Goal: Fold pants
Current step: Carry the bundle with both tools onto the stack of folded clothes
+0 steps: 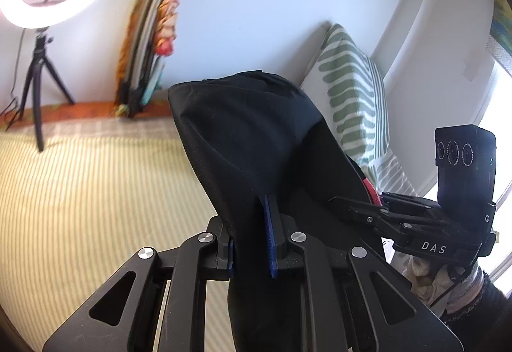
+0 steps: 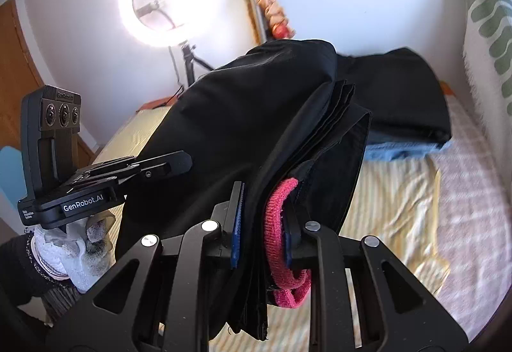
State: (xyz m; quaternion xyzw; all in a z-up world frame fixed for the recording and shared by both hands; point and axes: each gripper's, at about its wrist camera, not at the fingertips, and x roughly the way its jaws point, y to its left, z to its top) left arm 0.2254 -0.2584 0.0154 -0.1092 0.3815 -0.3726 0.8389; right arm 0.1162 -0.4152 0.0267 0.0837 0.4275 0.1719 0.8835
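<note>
— Where are the pants (image 1: 249,140) against your fingers?

— Clamped in both. My left gripper (image 1: 251,243) is pinched on a fold of the black cloth; it rises from between the blue pads (image 1: 268,243) and drapes up and forward in front of the lens, held above the striped bed cover (image 1: 96,192). Below the fingers more of the cloth hangs down between the gripper's arms.

— And the right?

— My right gripper (image 2: 265,230) is closed on a thicker bunch: several layered edges of the same pants, with the pink-red elastic band (image 2: 278,236) squeezed against the right-hand pad. That bunch also stands above the bed cover, not lying on it.

— Can each side see the other?

— Yes. From the left wrist my right gripper shows off to the right of the cloth, with my gloved right hand (image 1: 428,281) under it. From the right wrist the left one (image 2: 179,164) sits to the left of the cloth, its fingertip at the fabric, with my gloved left hand (image 2: 73,252) below it.

— Anything else on the bed cover?

— Beyond the raised pants, a dark folded garment (image 2: 406,96) lies on a blue one (image 2: 403,150), toward the green-patterned pillow (image 2: 489,28). The ring light (image 2: 166,3) on its tripod stands at the far end of the cover, by the wall.
</note>
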